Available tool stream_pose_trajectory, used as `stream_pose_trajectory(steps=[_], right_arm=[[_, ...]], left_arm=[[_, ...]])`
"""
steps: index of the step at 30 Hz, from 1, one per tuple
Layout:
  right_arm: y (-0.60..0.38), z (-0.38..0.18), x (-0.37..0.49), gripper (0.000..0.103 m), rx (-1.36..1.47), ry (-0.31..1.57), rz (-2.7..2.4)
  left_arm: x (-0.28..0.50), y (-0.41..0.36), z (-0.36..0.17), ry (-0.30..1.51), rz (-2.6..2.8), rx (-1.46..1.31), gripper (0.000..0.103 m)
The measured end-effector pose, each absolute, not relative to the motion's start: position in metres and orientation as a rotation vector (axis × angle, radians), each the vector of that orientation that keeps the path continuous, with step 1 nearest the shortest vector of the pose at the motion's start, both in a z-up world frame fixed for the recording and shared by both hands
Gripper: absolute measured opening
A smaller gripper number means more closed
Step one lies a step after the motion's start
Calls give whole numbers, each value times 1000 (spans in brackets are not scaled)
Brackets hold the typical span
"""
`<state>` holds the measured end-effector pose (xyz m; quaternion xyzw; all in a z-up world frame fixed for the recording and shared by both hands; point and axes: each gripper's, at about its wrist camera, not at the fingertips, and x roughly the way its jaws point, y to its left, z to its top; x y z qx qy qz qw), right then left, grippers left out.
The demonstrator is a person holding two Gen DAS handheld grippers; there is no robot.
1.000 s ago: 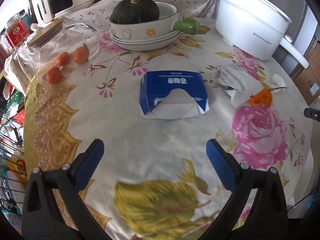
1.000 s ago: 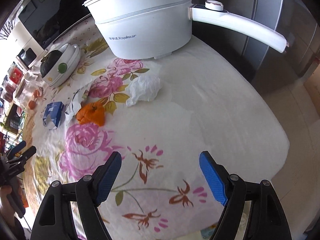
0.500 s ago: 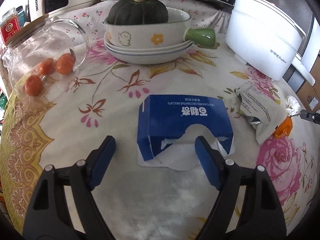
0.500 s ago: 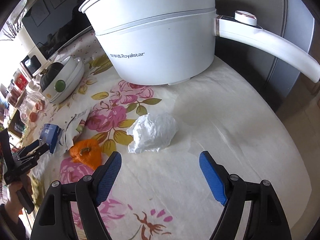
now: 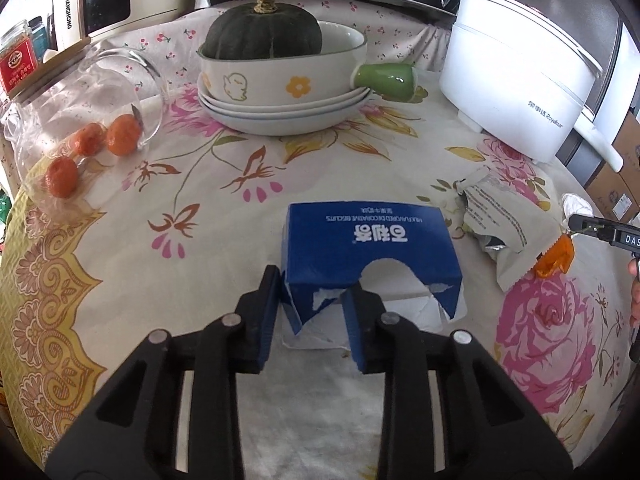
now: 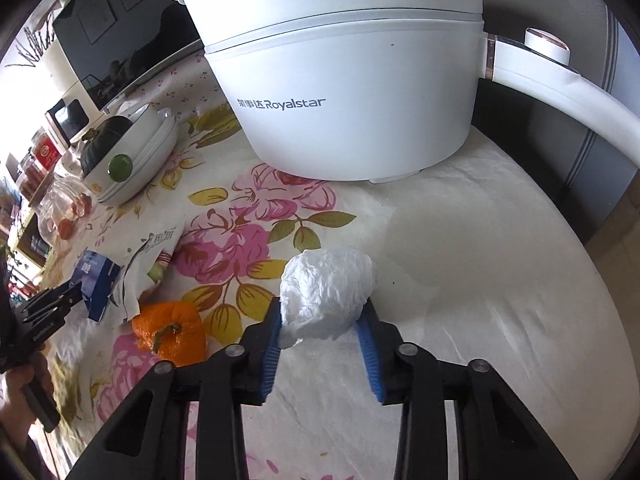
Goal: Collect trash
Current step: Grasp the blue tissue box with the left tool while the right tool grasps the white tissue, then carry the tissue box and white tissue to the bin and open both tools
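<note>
Blue torn box (image 5: 370, 254) clamped by just-closed left gripper (image 5: 312, 310); right gripper (image 6: 320, 326) just closed on white crumpled paper (image 6: 326, 294).

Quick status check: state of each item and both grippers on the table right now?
Left gripper: shut on blue box's torn corner.
Blue box: torn open, on table.
Right gripper: shut on crumpled tissue.
Orange peel: loose on cloth.
Glass jar: tipped on side.

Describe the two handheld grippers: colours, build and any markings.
Both match. The left gripper and the right gripper each have two black plastic arms with triangular cut-outs and silver pivot pins, ending in blue fingers with ribbed inner faces. The right one's side bears white lettering, partly cut off.
</note>
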<state>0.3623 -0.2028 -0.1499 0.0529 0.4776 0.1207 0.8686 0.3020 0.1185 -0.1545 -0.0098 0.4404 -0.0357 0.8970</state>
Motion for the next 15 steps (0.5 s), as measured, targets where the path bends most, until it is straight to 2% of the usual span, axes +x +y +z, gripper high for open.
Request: stream_pose_trajectory(steps=[10,15], right_arm=[[-221,-119,314,34,118,985,244],[-228,-104,278,34,102,993,237]], left_arm=[[259,110,-135,925,-85,-26,22],[228,106,-124,928,-95,-23,21]])
